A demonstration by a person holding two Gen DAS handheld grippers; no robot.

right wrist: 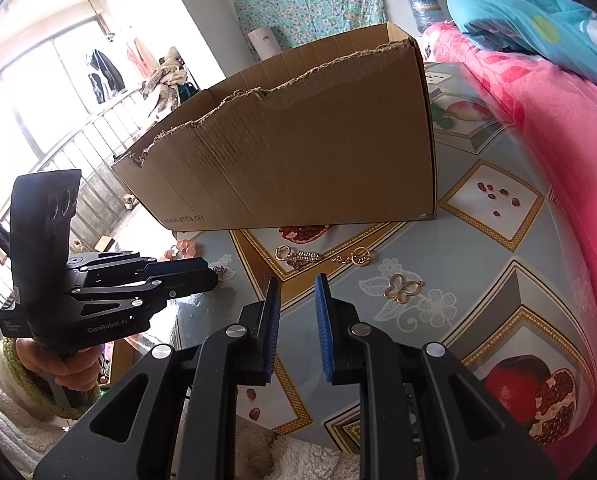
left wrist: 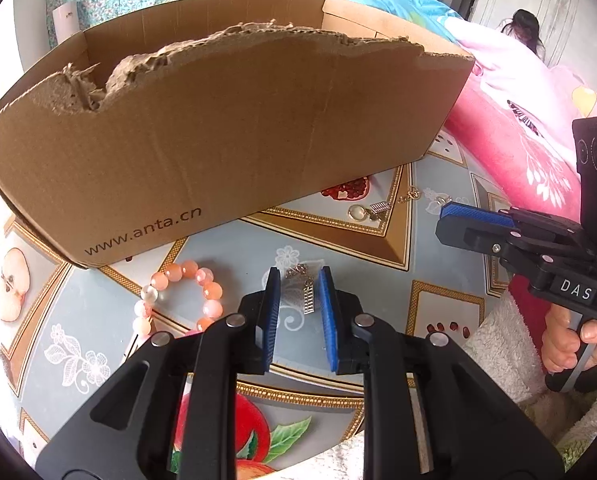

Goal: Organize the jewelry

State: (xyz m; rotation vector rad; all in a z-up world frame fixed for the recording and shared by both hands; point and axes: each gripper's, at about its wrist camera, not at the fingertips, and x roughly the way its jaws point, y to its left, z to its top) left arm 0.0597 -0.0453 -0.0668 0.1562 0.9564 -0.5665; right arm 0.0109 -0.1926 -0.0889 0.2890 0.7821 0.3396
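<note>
Left wrist view: the left gripper (left wrist: 298, 280) is seen with its blue-padded jaws parted, a small silver chain piece with a ribbed rectangular pendant (left wrist: 307, 296) lying between them on the fruit-patterned tabletop (left wrist: 234, 248). The pads are not seen to press on it, so the piece is judged released, not gripped. A bracelet of round peach and clear beads (left wrist: 180, 298) lies just to its left. The torn brown cardboard box (left wrist: 202, 152) stands behind — its interior is hidden. More small gold and silver pieces (left wrist: 372, 208) lie near the box's right corner. The right gripper (left wrist: 474, 220) is seen from the side.

Right wrist view: the right gripper (right wrist: 296, 284) is held slightly parted and empty above the table. A gold butterfly-shaped charm (right wrist: 403, 289) lies just ahead to the right; a row of gold rings and chain (right wrist: 322, 257) lies beyond.

Step judged in hand: seizing the silver piece. A squarer closure on it is called for next — then transfer towards the box.
</note>
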